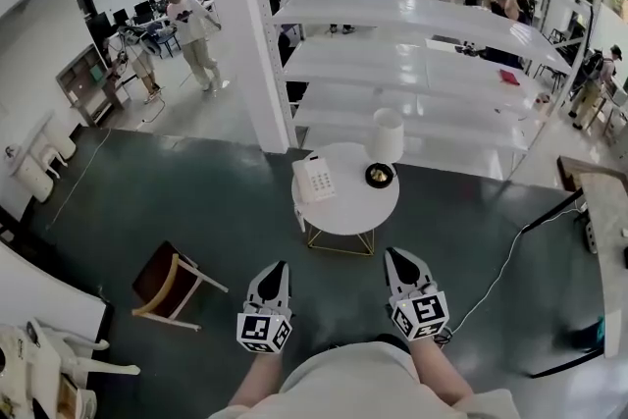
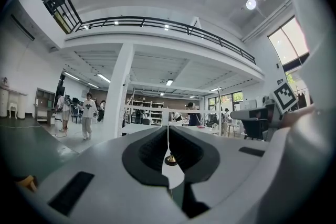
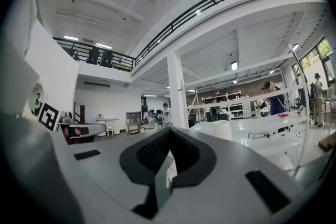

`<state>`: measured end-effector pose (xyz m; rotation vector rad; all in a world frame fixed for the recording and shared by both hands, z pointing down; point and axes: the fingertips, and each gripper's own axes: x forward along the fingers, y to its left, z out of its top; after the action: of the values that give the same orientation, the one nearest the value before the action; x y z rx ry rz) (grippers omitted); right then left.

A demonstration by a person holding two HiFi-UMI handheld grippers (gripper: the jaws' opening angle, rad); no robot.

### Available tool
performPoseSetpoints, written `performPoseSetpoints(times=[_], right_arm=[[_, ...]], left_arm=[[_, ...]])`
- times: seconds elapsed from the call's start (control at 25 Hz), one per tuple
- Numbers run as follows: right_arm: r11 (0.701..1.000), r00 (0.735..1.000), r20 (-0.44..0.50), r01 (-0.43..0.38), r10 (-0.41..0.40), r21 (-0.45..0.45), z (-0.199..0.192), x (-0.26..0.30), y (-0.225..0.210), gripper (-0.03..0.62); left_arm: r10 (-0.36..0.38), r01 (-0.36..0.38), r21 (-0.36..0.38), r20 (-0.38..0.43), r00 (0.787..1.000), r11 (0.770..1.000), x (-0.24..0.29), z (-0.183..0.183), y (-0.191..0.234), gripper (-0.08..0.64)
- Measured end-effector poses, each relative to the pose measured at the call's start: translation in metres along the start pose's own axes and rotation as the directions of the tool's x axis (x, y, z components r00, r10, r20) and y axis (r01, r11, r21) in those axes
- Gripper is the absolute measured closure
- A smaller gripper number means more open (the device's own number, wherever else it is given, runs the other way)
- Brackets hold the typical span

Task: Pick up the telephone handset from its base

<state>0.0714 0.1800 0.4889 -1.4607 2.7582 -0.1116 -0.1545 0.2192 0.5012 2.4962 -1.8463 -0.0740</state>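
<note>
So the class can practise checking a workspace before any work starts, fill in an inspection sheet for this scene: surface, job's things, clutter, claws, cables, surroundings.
Surface: round white table on a dark floor.
Job's things: white telephone near the table's left edge; its handset appears to lie on the base.
Clutter: table lamp with a white shade, beside the telephone.
Grippers: left claw and right claw both shut and empty, short of the table.
Cables: thin light cable across the floor on the right.
Surroundings: wooden chair on the left, white shelving behind the table, people farther back.
</note>
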Motion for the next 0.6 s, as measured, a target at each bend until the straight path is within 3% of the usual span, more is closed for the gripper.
performPoseSetpoints(times=[0.6], right_arm=[[1.000, 1.000, -0.015, 0.008, -0.008, 0.001, -0.005, 0.056, -0.014, 0.584]], left_arm=[[-0.009, 0.009, -0.002, -0.004, 1.000, 1.000, 0.041, 0.000, 0.036, 0.537]])
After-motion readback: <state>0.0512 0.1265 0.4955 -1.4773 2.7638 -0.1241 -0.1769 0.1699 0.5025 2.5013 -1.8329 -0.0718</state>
